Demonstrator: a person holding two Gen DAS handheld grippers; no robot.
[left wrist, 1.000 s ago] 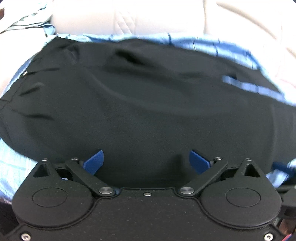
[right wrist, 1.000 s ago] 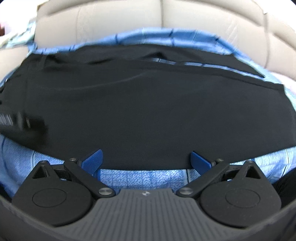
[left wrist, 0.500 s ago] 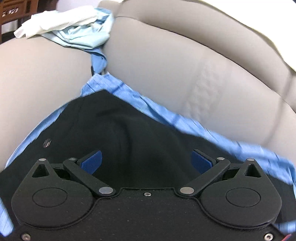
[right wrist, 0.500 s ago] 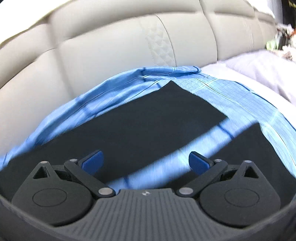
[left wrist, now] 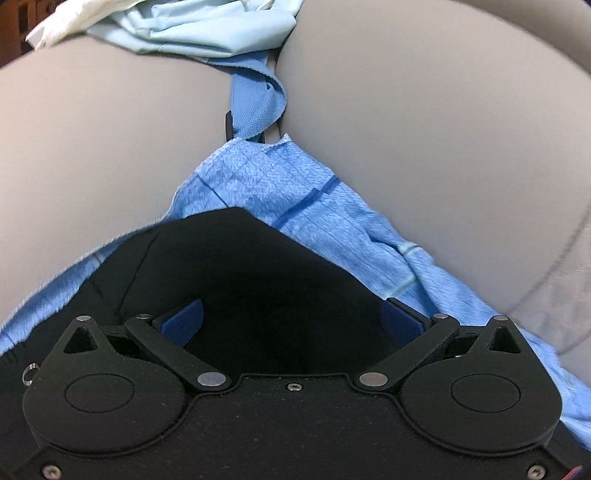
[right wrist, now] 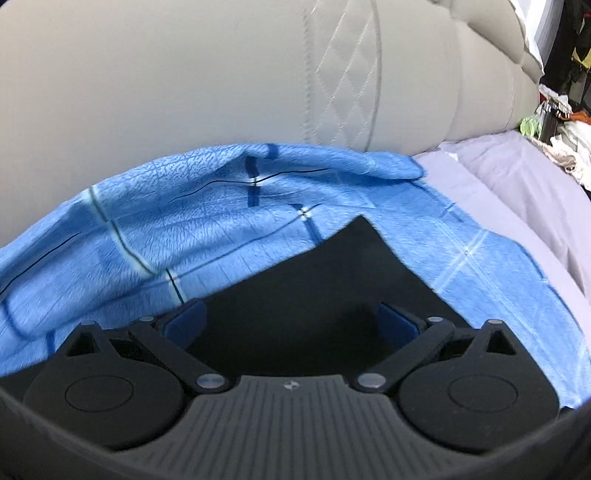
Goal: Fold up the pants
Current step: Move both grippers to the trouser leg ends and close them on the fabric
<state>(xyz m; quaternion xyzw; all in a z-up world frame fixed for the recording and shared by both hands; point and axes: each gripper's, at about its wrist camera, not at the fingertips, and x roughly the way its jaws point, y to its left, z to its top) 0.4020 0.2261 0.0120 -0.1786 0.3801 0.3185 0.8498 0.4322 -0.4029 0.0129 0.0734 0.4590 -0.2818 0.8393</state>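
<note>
In the left wrist view, the left hand-held gripper (left wrist: 291, 321) fills the bottom of the frame with its blue-padded fingers (left wrist: 183, 319) spread wide apart, gripping nothing. Between and beyond them lie the black pants (left wrist: 236, 266), whose corner points toward the centre of the frame. They rest on a blue checked sheet (left wrist: 314, 218), which runs up into the gap between two beige sofa cushions (left wrist: 103, 140). At the upper left, a bundle of pale blue cloth (left wrist: 207, 29) sits on top of the cushions.

In the right wrist view, the right hand-held gripper (right wrist: 290, 321) is likewise at the bottom, its fingers (right wrist: 184, 321) also held wide open and empty. A squared corner of the pants (right wrist: 332, 273) lies flat between them, reaching up to the centre of the frame over the blue checked sheet (right wrist: 166, 218). Behind the sheet stands the beige quilted sofa back (right wrist: 221, 74), and to the right a lilac sheet (right wrist: 517, 177) extends toward a blurred clutter at the right edge.
</note>
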